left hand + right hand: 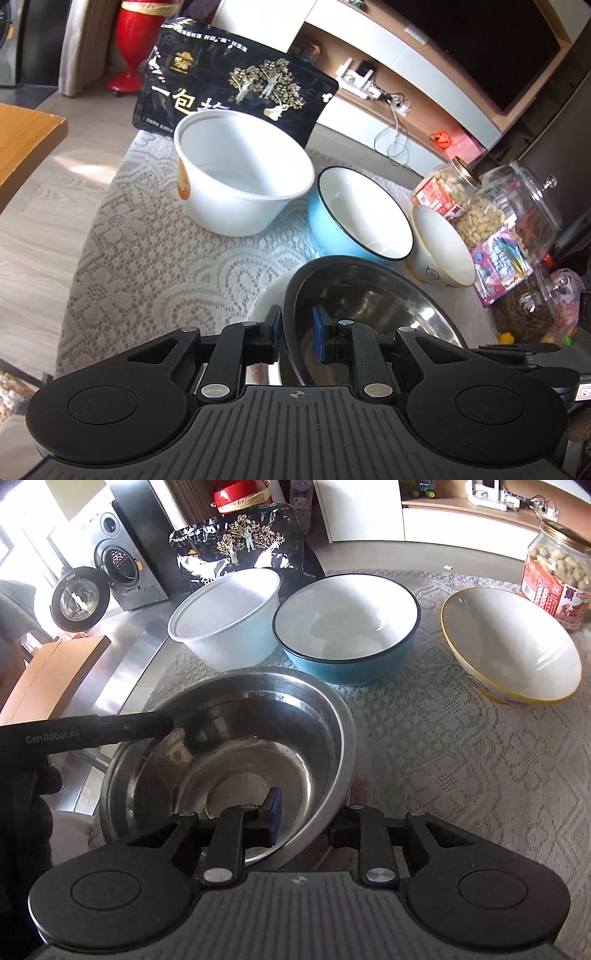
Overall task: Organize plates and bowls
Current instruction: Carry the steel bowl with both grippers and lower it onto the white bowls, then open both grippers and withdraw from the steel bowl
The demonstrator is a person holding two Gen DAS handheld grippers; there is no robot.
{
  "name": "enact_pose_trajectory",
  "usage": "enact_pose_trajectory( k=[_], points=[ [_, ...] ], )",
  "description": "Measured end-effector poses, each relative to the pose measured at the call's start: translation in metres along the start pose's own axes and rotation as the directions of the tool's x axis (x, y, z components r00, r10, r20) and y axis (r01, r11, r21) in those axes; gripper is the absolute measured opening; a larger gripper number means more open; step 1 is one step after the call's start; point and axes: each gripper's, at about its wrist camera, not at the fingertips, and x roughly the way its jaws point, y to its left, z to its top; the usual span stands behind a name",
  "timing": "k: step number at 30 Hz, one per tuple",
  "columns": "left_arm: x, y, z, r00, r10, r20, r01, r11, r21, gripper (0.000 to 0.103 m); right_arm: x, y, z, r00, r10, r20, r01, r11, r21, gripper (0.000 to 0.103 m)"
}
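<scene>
Right in front of the blue bowl [347, 635], both claws pinch the steel bowl's [229, 746] rim: left claw [297, 334], right claw [306, 825], opposite sides.

Left claw pinching the steel bowl's rim

The left claw [297, 332] grips the rim of the steel bowl [373, 295], one pad inside the wall, one outside, over a white plate [264, 301] on the lace-covered surface [147, 258]. Beyond stand a white plastic tub [243, 173], a blue bowl [362, 218] and a gold-rimmed bowl [441, 247]; a black snack bag [236, 81] stands behind the tub, and a peanut jar [458, 203] behind the gold-rimmed bowl.
</scene>
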Motion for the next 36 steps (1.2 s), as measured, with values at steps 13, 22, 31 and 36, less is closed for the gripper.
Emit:
enact_pose_trajectory(
  k=[13, 22, 31, 36],
  points=[
    [-0.003, 0.001, 0.000, 1.000, 0.004, 0.019, -0.004, 1.000, 0.005, 0.019, -0.024, -0.007, -0.004, 0.996, -0.062, 0.069, 0.063, 0.998, -0.013, 0.030],
    [0.000, -0.008, -0.004, 0.999, -0.009, 0.043, 0.007, 0.999, 0.053, 0.019, -0.029, -0.016, -0.012, 0.990, -0.049, 0.132, 0.047, 0.999, 0.021, 0.028],
    [0.004, -0.084, 0.019, 0.981, -0.192, -0.027, 0.193, 0.957, 0.217, 0.019, -0.085, -0.106, -0.035, 0.915, -0.224, 0.336, 0.071, 0.909, 0.410, 0.029],
    [0.055, -0.147, 0.068, 0.965, -0.225, -0.132, 0.254, 0.922, 0.292, 0.019, -0.099, -0.144, -0.009, 0.895, -0.245, 0.372, 0.087, 0.916, 0.391, 0.029]
  ],
)
